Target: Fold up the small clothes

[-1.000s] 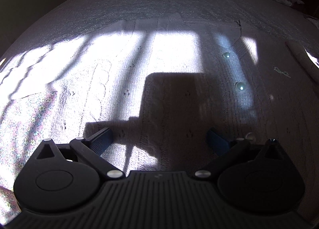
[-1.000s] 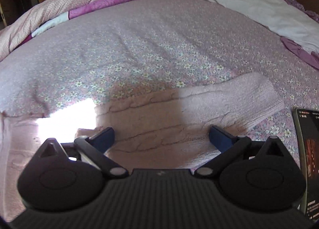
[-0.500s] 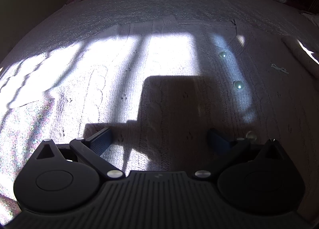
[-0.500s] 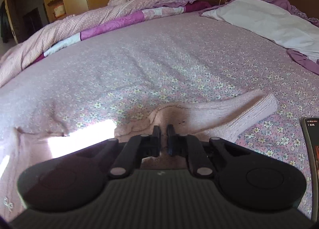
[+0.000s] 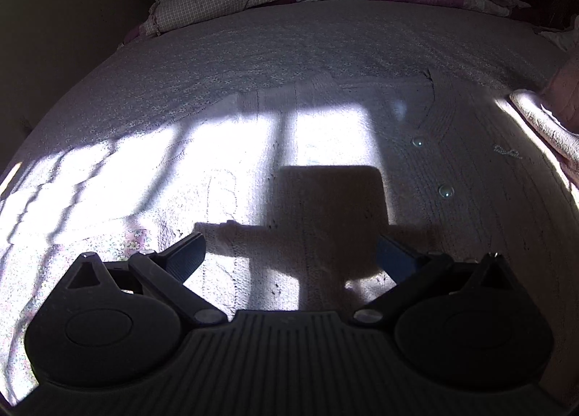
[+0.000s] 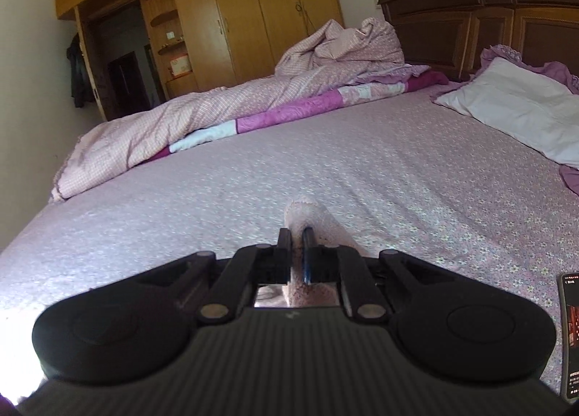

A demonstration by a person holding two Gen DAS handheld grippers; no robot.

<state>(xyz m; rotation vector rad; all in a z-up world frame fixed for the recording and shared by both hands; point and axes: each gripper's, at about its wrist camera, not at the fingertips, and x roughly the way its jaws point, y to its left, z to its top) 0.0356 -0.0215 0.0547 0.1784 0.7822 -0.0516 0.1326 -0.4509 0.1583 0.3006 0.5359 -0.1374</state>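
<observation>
Two views split the scene between them. The wide bed with its lilac flower-print sheet [image 6: 362,162] fills both, but only the right wrist view takes in the tall honey-wood wardrobe [image 6: 231,14], the dark carved headboard [image 6: 481,14], the rumpled pink checked quilt [image 6: 224,108] and the white pillow [image 6: 514,108]. The left wrist view alone shows the pale pink cable-knit cardigan [image 5: 325,170] spread flat on the sheet, half in hard sunlight, half in shadow, with a clear round button [image 5: 446,191] on its front. Over it hovers the left gripper [image 5: 289,258], fingers spread wide and holding nothing. The right gripper [image 6: 296,253] has its fingers pinched narrow on the cardigan's knitted sleeve [image 6: 311,217], lifted off the sheet — in the left view it enters only at the right rim. A dark-screened phone [image 6: 570,336] is cut off by the frame edge; its text is too small to read.
</observation>
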